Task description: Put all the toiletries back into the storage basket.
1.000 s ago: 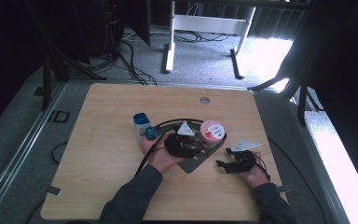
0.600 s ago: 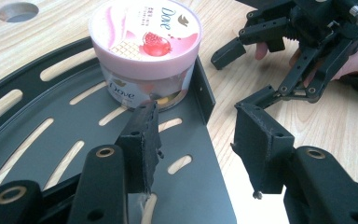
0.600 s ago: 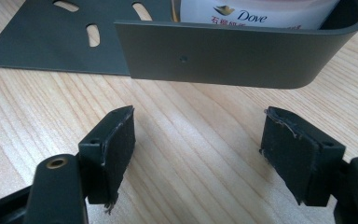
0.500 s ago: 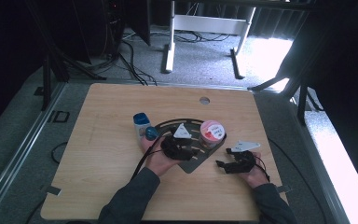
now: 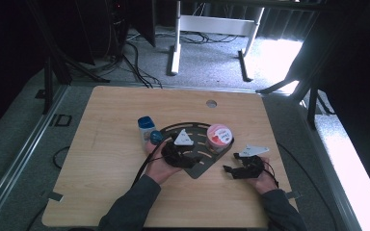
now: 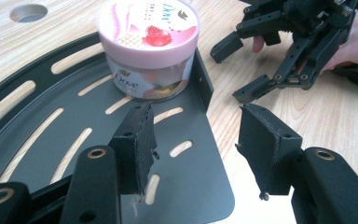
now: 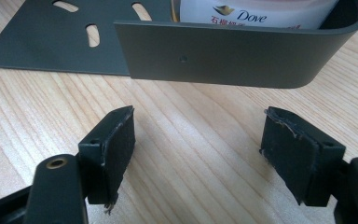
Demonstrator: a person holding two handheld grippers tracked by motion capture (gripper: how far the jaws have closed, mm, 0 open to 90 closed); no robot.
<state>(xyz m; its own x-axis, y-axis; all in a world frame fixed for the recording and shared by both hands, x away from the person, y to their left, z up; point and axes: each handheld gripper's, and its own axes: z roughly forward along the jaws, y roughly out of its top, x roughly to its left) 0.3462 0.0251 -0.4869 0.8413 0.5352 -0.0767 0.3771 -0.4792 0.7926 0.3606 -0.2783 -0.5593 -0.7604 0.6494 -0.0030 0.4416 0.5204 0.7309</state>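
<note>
Little has changed since the earlier frames: the bench, the dark slotted tray and both hands sit where they were, but the left hand-held gripper has just been opening its jaws, which now stand apart with nothing between them, over the tray's flat edge. The tray lies flat on the bench, its curved wall towards the far side and its straight wall facing the right hand-held gripper, whose jaws stand wide over bare wood. Inside, against the wall corner, stands an upright pink tub, lid on. A blue-capped bottle, seemingly lying down, rests just left of the tray.
</note>
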